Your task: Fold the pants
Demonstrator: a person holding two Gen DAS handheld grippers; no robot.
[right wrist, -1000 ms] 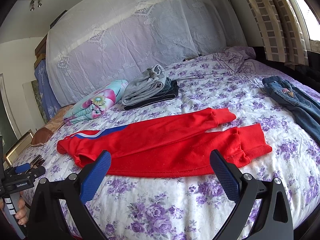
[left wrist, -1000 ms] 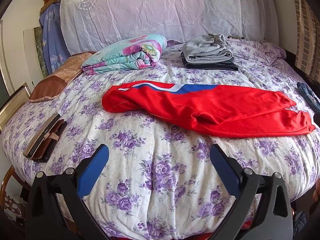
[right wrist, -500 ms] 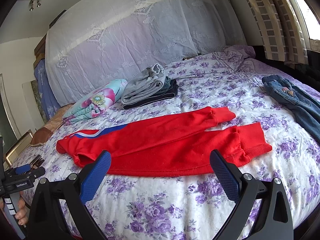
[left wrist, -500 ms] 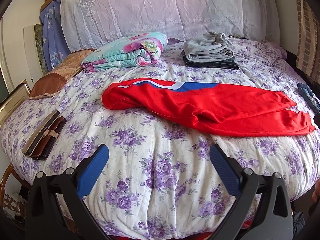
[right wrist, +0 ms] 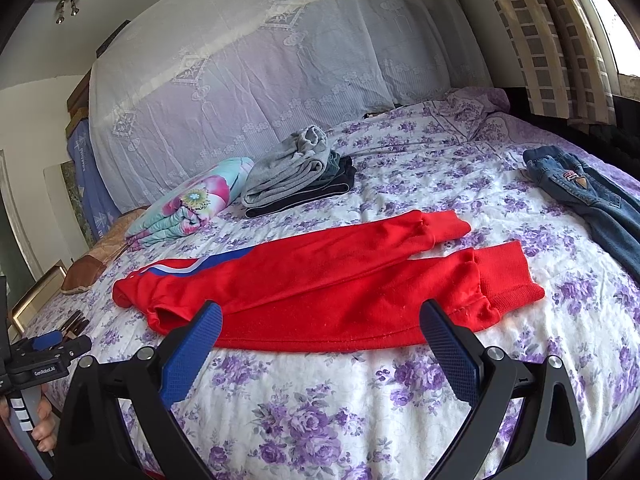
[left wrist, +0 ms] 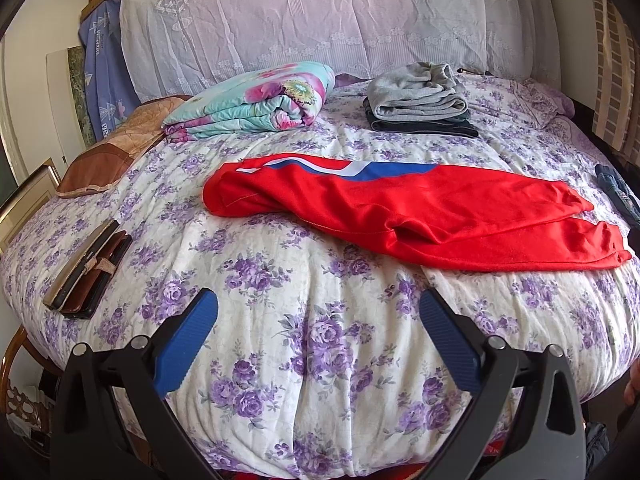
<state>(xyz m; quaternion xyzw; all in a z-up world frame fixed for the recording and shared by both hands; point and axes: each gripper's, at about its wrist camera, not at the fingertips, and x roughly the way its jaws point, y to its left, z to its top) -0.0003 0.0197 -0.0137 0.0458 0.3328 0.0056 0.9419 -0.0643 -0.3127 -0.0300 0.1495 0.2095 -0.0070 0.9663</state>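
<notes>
Red pants laid out on the bed, both grippers empty, fold not yet started.

The red pants (right wrist: 328, 280) lie lengthwise across the flowered bedspread (left wrist: 320, 360), waist toward 9 o'clock and cuffs toward 3 o'clock, legs roughly one over the other but splayed at the cuffs. The left gripper (left wrist: 319, 320) hovers short of the near edge of the bed with its jaws wide apart, nothing between them. The right gripper (right wrist: 320, 332) is likewise spread and holds nothing, its blue fingers (right wrist: 448, 344) framing the lower leg. At 12 o'clock sits a stack of folded clothes (left wrist: 418, 98); jeans (right wrist: 592, 204) lie at 2 o'clock. Judgement: approach stage. The next move likely calls for pinching the cuffs and waist, aligning the legs, then folding end to end.
</notes>
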